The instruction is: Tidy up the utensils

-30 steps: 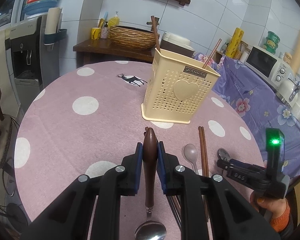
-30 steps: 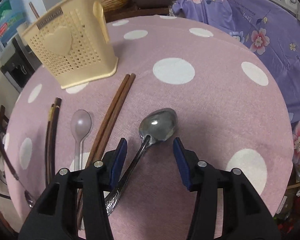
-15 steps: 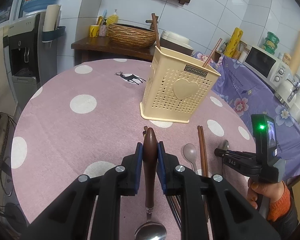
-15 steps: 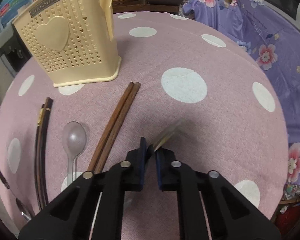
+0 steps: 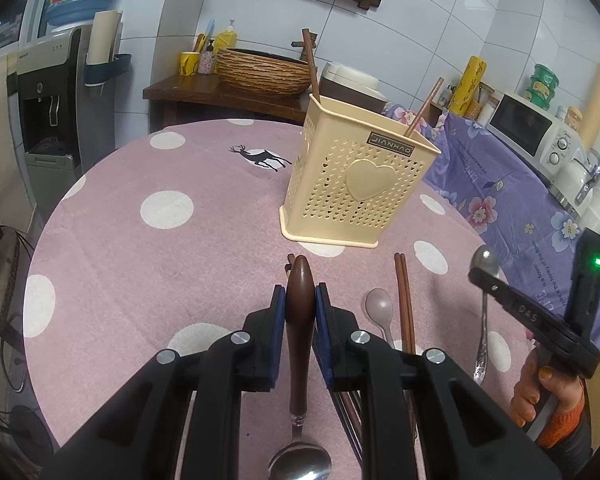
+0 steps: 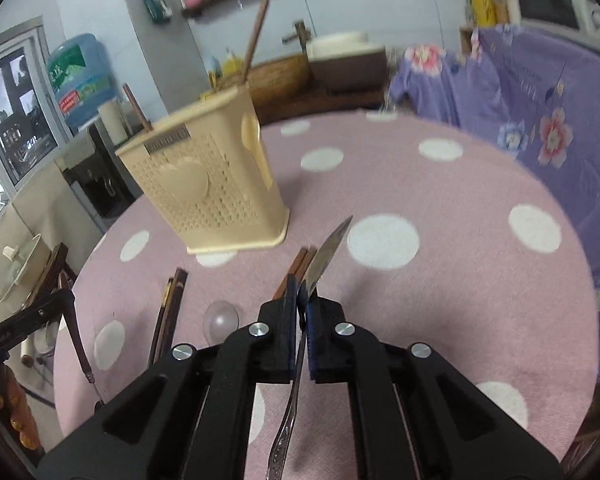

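At lower centre, the left gripper (image 5: 300, 308) clamps a brown-handled spoon (image 5: 299, 344), while the right gripper (image 6: 299, 312) pinches a steel spoon (image 6: 325, 256) near the cream utensil holder (image 6: 204, 188).

Two wrist fisheyes, each looking along its own fingers and tilted down at the table (image 5: 148, 264). On the left wrist view we sit low and close, facing the holder (image 5: 356, 184) at frame centre, kitchen wall behind; right gripper (image 5: 485, 280) shows at the right edge. On the right wrist view we're equally close, angled so the holder (image 6: 208, 192) falls centre-left; left gripper (image 6: 66, 298) shows at the lower left edge. We share the holder, the table and the chopsticks (image 5: 405, 304) (image 6: 296, 270).
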Demonstrator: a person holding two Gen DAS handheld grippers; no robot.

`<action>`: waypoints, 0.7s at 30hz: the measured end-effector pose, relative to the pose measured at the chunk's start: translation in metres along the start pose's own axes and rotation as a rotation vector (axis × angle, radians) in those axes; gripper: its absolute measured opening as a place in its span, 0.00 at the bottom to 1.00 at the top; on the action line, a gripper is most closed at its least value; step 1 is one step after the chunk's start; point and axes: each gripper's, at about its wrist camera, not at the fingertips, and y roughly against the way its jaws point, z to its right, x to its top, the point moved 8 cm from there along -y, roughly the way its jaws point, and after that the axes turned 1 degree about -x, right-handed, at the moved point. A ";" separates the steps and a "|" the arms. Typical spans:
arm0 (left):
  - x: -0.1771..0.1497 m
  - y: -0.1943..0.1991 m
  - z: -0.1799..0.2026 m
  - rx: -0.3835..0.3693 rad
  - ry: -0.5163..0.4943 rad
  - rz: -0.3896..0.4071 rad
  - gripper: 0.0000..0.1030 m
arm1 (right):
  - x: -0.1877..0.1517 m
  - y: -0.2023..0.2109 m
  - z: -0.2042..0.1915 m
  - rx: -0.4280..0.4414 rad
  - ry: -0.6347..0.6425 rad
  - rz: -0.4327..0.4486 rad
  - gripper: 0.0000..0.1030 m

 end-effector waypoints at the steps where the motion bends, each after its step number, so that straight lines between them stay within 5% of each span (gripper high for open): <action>1: 0.001 0.000 0.001 0.001 -0.001 0.000 0.16 | 0.003 0.004 -0.002 0.008 0.007 0.024 0.04; 8: 0.002 0.002 0.005 0.001 -0.008 0.008 0.16 | 0.009 0.014 -0.016 0.025 0.067 0.087 0.04; 13: 0.002 0.003 0.004 0.004 -0.006 0.008 0.16 | -0.016 -0.012 -0.006 -0.035 0.051 -0.087 0.04; 16: 0.002 0.003 0.005 0.002 -0.007 0.008 0.16 | -0.035 -0.023 0.010 -0.175 0.067 -0.212 0.04; 19: 0.002 0.003 0.005 0.000 -0.011 0.009 0.16 | -0.037 -0.017 0.018 -0.450 0.338 -0.196 0.04; 21: 0.002 0.002 0.005 -0.005 -0.006 0.009 0.16 | -0.039 -0.014 0.020 -0.510 0.415 -0.195 0.04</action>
